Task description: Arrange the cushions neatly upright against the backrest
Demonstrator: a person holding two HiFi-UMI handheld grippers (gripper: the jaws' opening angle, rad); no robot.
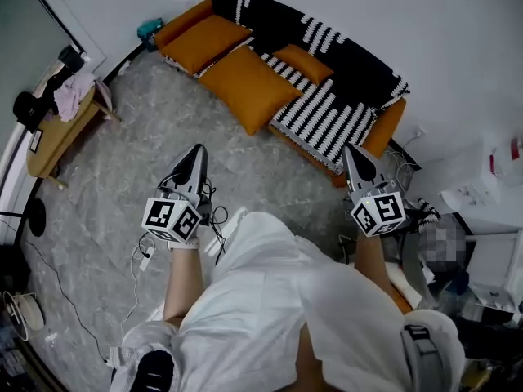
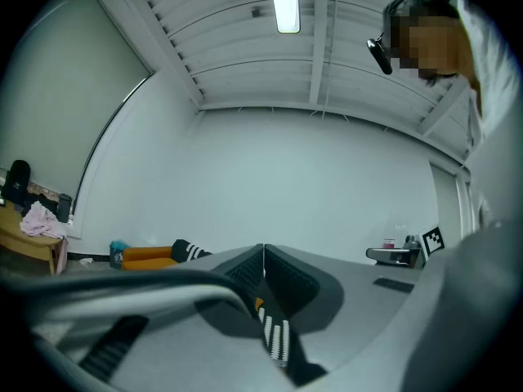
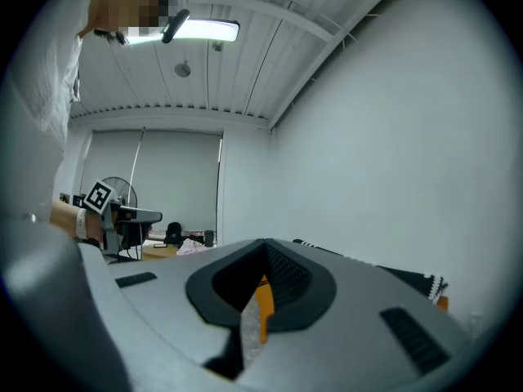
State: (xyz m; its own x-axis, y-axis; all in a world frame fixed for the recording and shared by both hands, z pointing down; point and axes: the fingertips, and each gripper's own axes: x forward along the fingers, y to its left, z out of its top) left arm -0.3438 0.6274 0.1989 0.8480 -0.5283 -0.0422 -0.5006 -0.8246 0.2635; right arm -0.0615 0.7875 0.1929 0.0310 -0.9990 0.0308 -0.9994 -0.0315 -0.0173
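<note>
**A:** Upper centre: sofa (image 1: 384, 131), its backrest under a striped throw (image 1: 327, 114). The orange cushions (image 1: 249, 86) lie flat on the seat.

**B:** Which step?

**A:** Approach, seemingly not started. The left tool (image 1: 198, 152) and right tool (image 1: 351, 152), mid-frame, have jaws pressed together, empty, well short of the sofa. Next: advance, open, grip a cushion edge.

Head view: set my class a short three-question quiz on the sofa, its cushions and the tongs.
1. True or false: the left tongs and right tongs are both shut and empty.
2. The striped throw lies on: A the floor; B the sofa; C the wooden table.
3. Fill in: the big cushion overhanging the seat edge is ____ in colour.
Key: 1 true; 2 B; 3 orange.
</note>
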